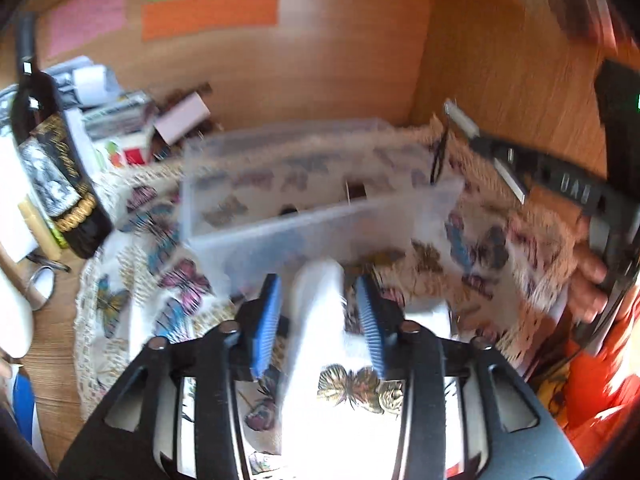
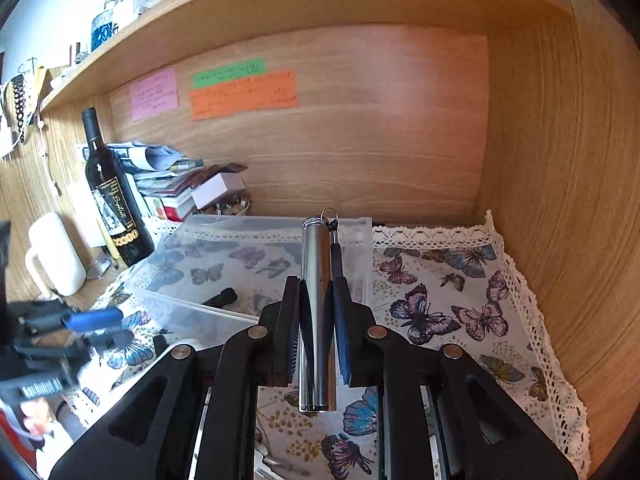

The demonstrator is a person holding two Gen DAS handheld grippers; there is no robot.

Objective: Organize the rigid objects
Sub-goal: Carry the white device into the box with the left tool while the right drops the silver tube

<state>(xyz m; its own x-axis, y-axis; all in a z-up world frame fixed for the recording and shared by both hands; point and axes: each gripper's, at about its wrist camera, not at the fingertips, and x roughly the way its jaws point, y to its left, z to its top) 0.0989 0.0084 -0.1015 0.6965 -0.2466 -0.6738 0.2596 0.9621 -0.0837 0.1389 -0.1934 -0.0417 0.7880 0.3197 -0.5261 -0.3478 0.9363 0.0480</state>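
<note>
Metal cylinder (image 2: 318, 312): clamped lengthwise in right gripper (image 2: 318, 320), angled downward above clear bin (image 2: 192, 312). Left gripper (image 1: 316, 312): jaws part-open around white object (image 1: 316, 320), contact unclear.

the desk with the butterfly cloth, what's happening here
A person is sorting small things into a clear plastic bin on the butterfly cloth. The right tool is shut on a shiny metal cylinder above the bin. The left tool has a blurred white object between its fingers; contact is unclear.
</note>
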